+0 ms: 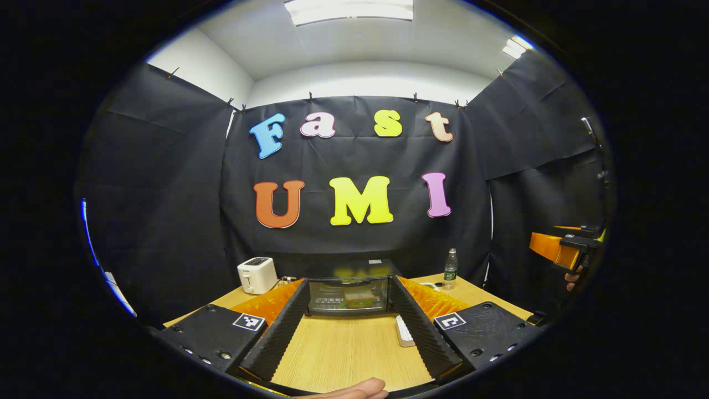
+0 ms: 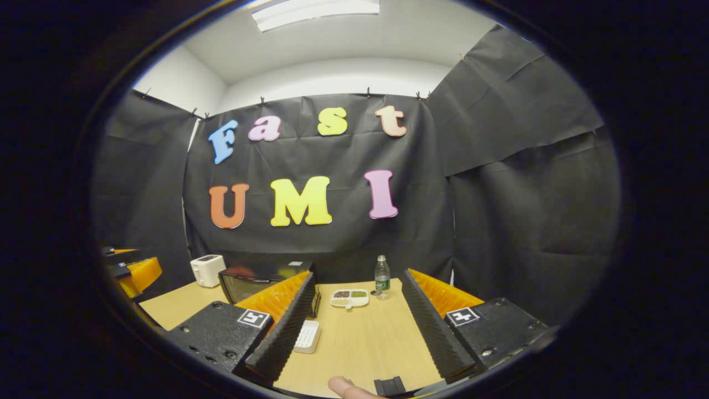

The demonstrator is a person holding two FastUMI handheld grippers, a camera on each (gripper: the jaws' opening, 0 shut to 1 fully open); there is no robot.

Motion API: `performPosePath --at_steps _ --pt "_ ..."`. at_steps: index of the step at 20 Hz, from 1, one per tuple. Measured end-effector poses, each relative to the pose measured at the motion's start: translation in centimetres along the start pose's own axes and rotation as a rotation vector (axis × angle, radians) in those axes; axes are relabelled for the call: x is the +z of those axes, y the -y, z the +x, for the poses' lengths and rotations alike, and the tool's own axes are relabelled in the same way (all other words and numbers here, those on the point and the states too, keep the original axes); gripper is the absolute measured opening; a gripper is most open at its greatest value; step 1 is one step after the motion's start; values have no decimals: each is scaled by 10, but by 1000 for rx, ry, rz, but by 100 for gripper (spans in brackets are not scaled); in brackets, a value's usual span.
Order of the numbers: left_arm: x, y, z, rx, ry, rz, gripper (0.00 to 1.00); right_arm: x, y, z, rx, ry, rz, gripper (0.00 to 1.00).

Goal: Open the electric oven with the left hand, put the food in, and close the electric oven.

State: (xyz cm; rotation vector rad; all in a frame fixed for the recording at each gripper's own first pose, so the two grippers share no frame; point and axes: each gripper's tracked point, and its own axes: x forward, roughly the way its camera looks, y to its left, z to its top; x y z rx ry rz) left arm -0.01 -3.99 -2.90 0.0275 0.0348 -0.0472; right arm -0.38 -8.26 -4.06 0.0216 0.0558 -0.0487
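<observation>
Tongs in my left hand (image 1: 350, 327) stand wide apart and empty above the pale wood-grain tabletop (image 1: 343, 354), aimed straight at the black box-shaped electric oven with a glass door (image 1: 348, 293); my right tongs (image 2: 357, 327) are likewise spread and hold nothing, over the same tabletop, with the oven off to their left. The oven sits at the tabletop's far edge against the black cloth, its long axis running side to side and its glass door facing me, apparently closed. Behind the glass I judge there is a sandwich-like food item (image 1: 360, 301), though glare makes this uncertain. Food inside and door shut would fit a finished task, or one staged this way. A white slot toaster (image 1: 257, 275) stands left of the oven, a clear plastic bottle (image 1: 450, 269) right of it, and a white remote-like slab (image 1: 404, 331) near the oven's front; a careless approach could knock that slab, or a misjudged reach could strike the glass.
</observation>
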Motion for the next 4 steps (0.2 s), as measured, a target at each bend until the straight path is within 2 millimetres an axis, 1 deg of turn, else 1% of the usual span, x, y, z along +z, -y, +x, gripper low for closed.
performPosePath --at_steps 2,3,4 --pt "-1 -2 2 9 3 2 95 -2 0 1 -1 -4 -3 96" --pt "-2 -2 3 10 5 5 95 -2 0 1 1 -4 -3 100" --pt "-1 -4 4 14 8 8 95 -3 -1 1 3 -4 -3 96"
